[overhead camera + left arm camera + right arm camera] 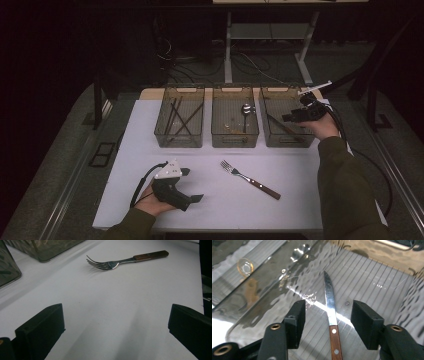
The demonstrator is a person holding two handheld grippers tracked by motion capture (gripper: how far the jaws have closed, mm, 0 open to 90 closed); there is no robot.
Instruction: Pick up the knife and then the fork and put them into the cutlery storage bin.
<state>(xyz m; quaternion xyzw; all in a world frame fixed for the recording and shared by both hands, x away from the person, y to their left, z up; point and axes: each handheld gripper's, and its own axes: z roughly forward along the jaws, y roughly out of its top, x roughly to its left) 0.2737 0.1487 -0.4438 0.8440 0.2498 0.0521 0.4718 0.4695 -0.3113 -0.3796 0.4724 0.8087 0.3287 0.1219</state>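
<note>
A knife (329, 297) with a steel blade and riveted wooden handle lies on the ribbed floor of the right clear bin (372, 280). My right gripper (328, 315) reaches down into that bin (287, 141), its jaws standing apart on either side of the knife without pressing on it. In the high view the right gripper (292, 118) hovers over the bin, held by a hand in an olive sleeve. A wooden-handled fork (250, 179) lies on the white table, tines to the left. My left gripper (192, 185) rests on the table left of the fork (125, 260), jaws wide and empty (116, 320).
Three clear bins stand in a row at the back of the white table (300, 210). The left bin (179, 142) holds dark chopsticks (179, 119), the middle bin (235, 142) a spoon (246, 108). Cables trail from both grippers. Dark floor surrounds the table.
</note>
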